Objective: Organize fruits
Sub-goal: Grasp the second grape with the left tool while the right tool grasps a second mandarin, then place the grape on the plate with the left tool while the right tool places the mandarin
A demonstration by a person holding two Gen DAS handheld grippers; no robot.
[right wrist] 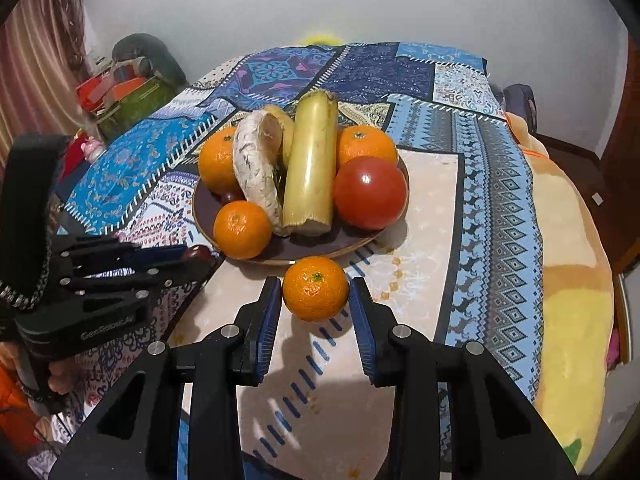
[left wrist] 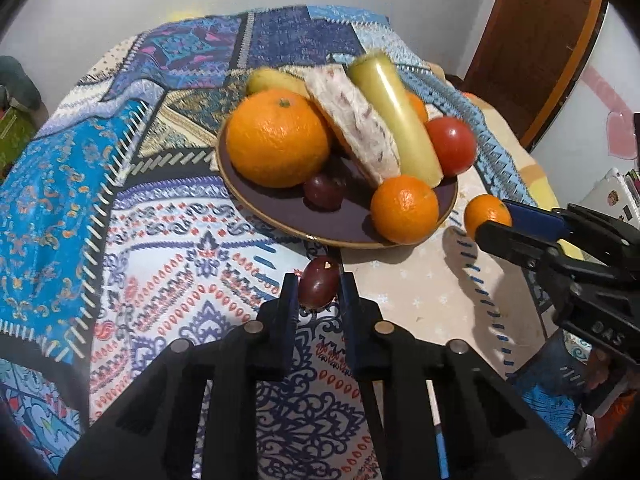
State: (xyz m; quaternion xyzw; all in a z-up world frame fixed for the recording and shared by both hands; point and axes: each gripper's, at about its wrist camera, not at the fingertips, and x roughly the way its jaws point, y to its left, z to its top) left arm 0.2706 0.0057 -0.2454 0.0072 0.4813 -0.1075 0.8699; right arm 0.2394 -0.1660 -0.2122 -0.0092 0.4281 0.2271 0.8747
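A dark red grape-like fruit [left wrist: 318, 288] is pinched between the pads of my left gripper [left wrist: 319, 286], just above the patterned cloth in front of the plate [left wrist: 276, 206]. My right gripper [right wrist: 315, 292] is shut on a small orange [right wrist: 316, 288] close to the plate's [right wrist: 352, 236] near rim. The plate carries a big orange [left wrist: 278, 140], a small orange [left wrist: 404, 208], a tomato [left wrist: 452, 144], a pale green stalk [left wrist: 396, 116], a whitish speckled root piece [left wrist: 356, 120], a banana [left wrist: 272, 80] and another dark red fruit [left wrist: 324, 192]. Each wrist view shows the other gripper: right gripper [left wrist: 496, 220], left gripper [right wrist: 196, 256].
A blue patchwork cloth [left wrist: 80, 168] covers the surface, with a beige patch [right wrist: 424, 208] under the right gripper. A yellow blanket [right wrist: 572, 300] lies at the right edge. Bags and boxes [right wrist: 128, 92] stand at the far left, a wooden door [left wrist: 532, 40] at the right.
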